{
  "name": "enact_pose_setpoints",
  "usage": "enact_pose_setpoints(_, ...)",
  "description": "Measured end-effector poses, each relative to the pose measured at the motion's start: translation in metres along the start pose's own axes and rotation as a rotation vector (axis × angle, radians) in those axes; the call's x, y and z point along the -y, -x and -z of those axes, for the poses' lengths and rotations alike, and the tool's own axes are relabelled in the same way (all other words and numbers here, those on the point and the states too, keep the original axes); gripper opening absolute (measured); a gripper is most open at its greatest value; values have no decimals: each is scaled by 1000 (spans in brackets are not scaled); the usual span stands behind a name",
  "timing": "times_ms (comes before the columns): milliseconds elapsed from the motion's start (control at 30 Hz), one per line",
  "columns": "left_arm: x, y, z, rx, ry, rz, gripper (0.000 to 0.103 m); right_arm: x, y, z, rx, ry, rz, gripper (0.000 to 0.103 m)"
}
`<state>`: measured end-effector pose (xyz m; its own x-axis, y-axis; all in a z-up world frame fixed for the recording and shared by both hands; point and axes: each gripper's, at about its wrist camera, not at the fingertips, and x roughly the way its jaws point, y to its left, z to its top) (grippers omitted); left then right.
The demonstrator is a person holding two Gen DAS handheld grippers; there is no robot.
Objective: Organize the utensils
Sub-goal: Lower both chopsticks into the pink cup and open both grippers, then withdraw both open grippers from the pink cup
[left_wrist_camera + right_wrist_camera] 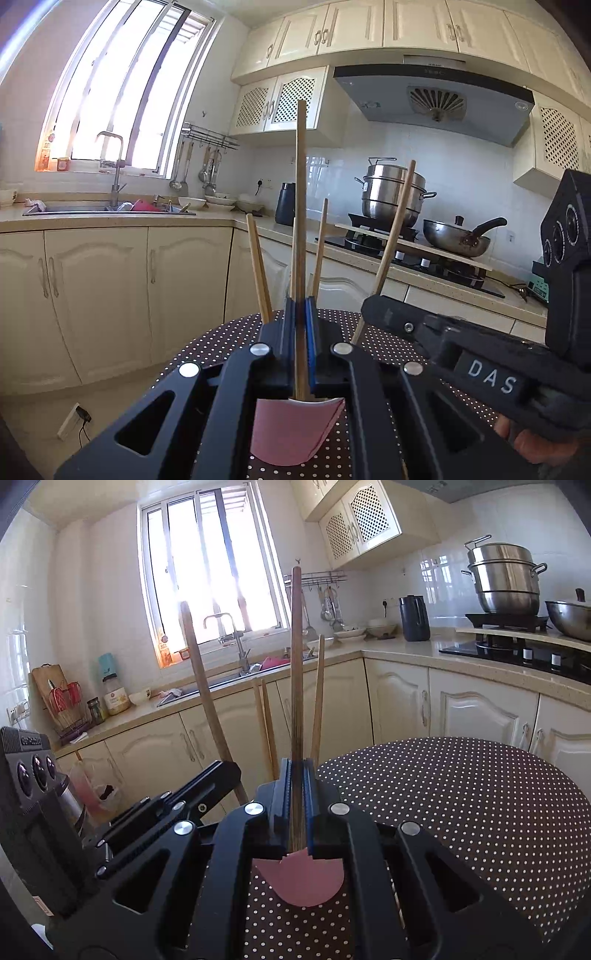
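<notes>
A pink cup (291, 432) stands on the dark polka-dot table (221, 343) right below both grippers. My left gripper (300, 308) is shut on an upright wooden chopstick (301, 184) whose lower end reaches into the cup's mouth. Several other chopsticks (258, 266) lean in the cup behind it. From the right, my right gripper (373, 310) is shut on a slanted chopstick (393, 236). In the right wrist view my right gripper (297, 770) clamps a darker chopstick (295, 664) above the pink cup (303, 884). The left gripper (229, 770) comes in from the left, holding its chopstick (201, 686).
Cream cabinets and a counter run behind the table, with a sink and tap (236, 642) under the window. A black kettle (413, 618), a steel steamer pot (393, 192) and a wok (456, 236) stand by the hob. The table's round far edge (461, 740) curves close ahead.
</notes>
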<state>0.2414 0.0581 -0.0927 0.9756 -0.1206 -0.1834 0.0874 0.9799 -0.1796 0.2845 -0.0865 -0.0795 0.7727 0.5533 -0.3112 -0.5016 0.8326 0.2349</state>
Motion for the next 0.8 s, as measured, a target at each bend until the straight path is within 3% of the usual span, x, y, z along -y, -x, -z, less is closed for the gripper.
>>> enact_pose_setpoints(100,3,5,-1,11,-9,-7,7,-1,4,1,-1,-11,1,7)
enact_pose_setpoints(200,4,11,-4,22,-10,-15,26,-3,9,2,2,-12,11,7)
enact_pose_setpoints(800,34,56,-21,34,-63,-41,42,-3,74,-5,68,-31,39,8)
